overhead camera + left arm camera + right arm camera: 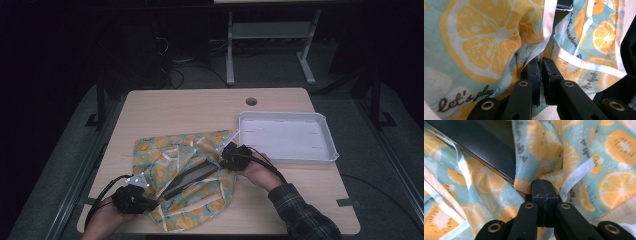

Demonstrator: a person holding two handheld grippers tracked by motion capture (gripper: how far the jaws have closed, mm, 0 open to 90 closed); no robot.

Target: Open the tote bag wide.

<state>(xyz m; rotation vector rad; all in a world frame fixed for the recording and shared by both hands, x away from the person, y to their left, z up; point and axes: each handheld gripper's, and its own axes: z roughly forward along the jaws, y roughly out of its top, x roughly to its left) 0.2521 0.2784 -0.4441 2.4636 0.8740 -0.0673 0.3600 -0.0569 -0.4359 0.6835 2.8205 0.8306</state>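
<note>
So the orange-slice print cloth (182,172) sits in the lower middle of the high view, rumpled, with a long dark flat slab (191,179) lying on it. The slab's long axis runs diagonally, lower left to upper right, and the 2 grippers sit at opposite ends of that line.

Left gripper (145,200) is at the cloth's lower-left corner, right gripper (231,152) at the upper-right edge, closer to the white tray (330,150). In the left gripper view the jaws are nearly together with a bunched fold of cloth (534,53) pinched between them. In the right gripper view the jaws are fully together, nipping a white-hemmed edge (576,176).

Fabric looks thin, slippery, with white binding tape. My guess: pulling apart along that diagonal tensions it.
</note>
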